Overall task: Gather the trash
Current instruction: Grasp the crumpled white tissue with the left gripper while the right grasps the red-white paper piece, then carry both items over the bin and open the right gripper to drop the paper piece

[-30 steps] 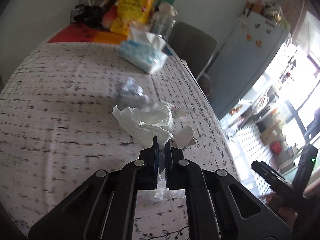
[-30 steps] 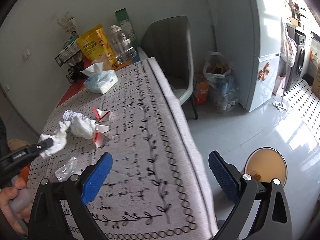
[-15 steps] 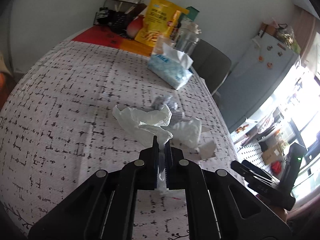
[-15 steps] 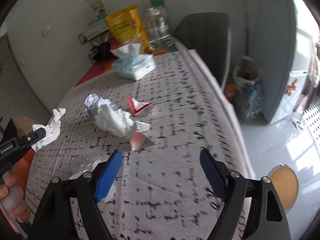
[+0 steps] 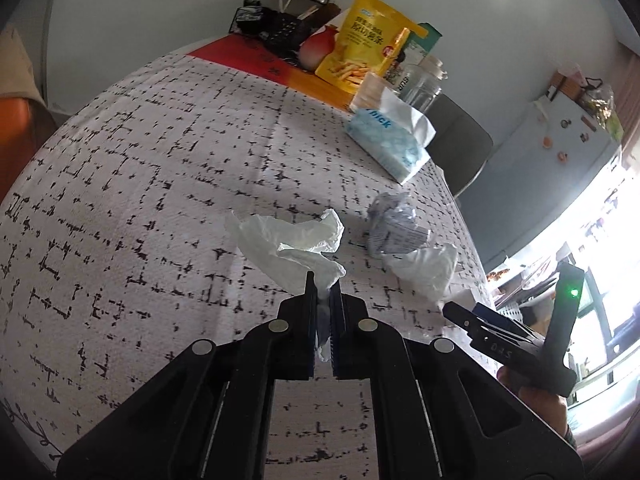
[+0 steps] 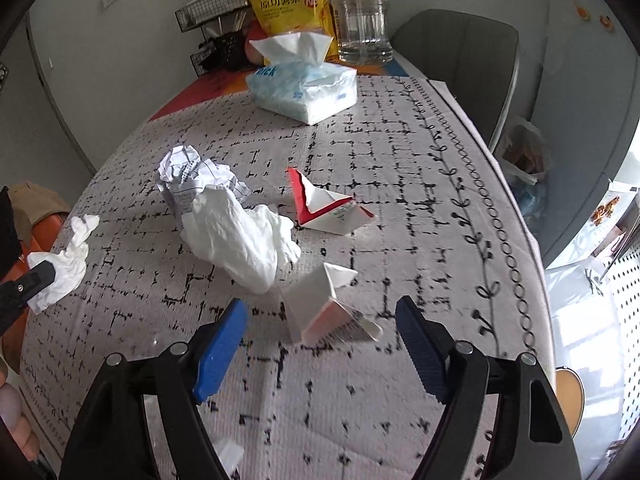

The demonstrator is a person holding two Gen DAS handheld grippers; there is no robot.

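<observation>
My right gripper (image 6: 320,330) hung with its jaws spread wide over the patterned tablecloth (image 6: 420,200), a torn white-and-red carton piece (image 6: 324,312) lying between the blue pads (image 6: 220,354), untouched. Beyond lay a crumpled white tissue (image 6: 240,236), a crumpled printed paper (image 6: 188,176) and another red-edged carton scrap (image 6: 324,208). At far left my left gripper (image 6: 28,284) pinched a tissue wad (image 6: 64,264).

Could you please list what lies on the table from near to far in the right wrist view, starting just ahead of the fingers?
Folded white-and-red carton scrap → crumpled white tissue → torn red-edged carton piece → tissue pack → clear jar.
</observation>
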